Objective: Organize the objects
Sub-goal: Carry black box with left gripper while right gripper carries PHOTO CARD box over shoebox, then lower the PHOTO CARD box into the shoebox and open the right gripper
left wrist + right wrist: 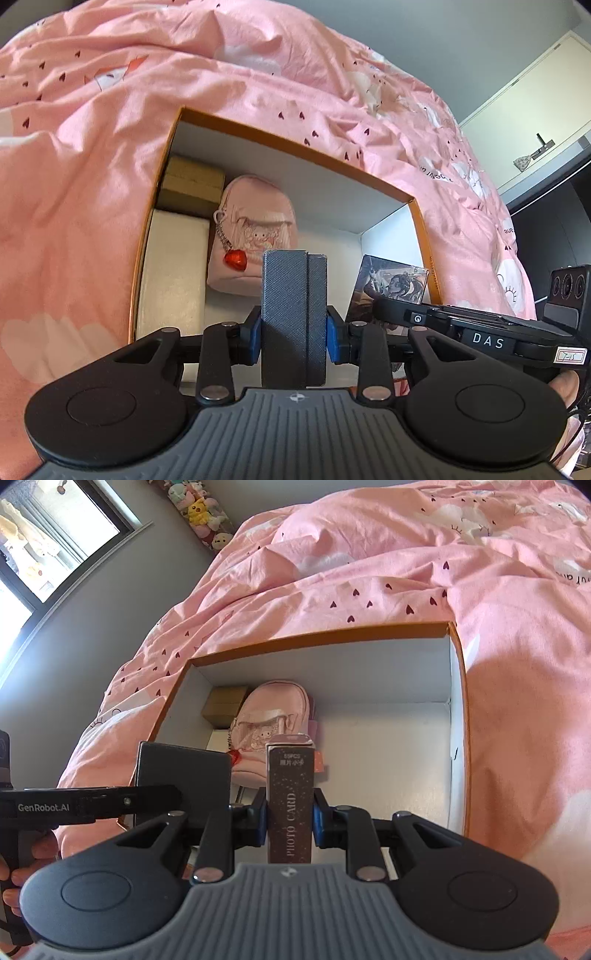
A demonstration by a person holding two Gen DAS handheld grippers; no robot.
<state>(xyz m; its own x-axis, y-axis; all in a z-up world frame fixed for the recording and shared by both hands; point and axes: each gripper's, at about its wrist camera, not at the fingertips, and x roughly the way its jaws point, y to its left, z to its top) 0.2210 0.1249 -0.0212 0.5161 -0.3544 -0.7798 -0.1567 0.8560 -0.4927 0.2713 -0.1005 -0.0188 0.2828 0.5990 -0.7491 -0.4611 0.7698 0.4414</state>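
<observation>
Orange-rimmed and white inside, the open box [177, 122] on the pink duvet [74, 184] is the landmark for both hands. The left gripper [294, 334] is clamped on a grey textured case [291, 295], held on edge with its long axis running away from the fingers toward the box's far wall. The right gripper [289, 819] pinches a dark photo-card box [291, 805] in the same lengthwise way.

Inside the box, a pink pouch [255, 225] lies beside a tan carton [192, 184] and a cream block [173, 266], all crowded to its left side. The bare floor sits on its right, so the right hand looks the nearer to that gap, though the fisheye bend makes this uncertain. Each item probably needs lowering lengthwise.
</observation>
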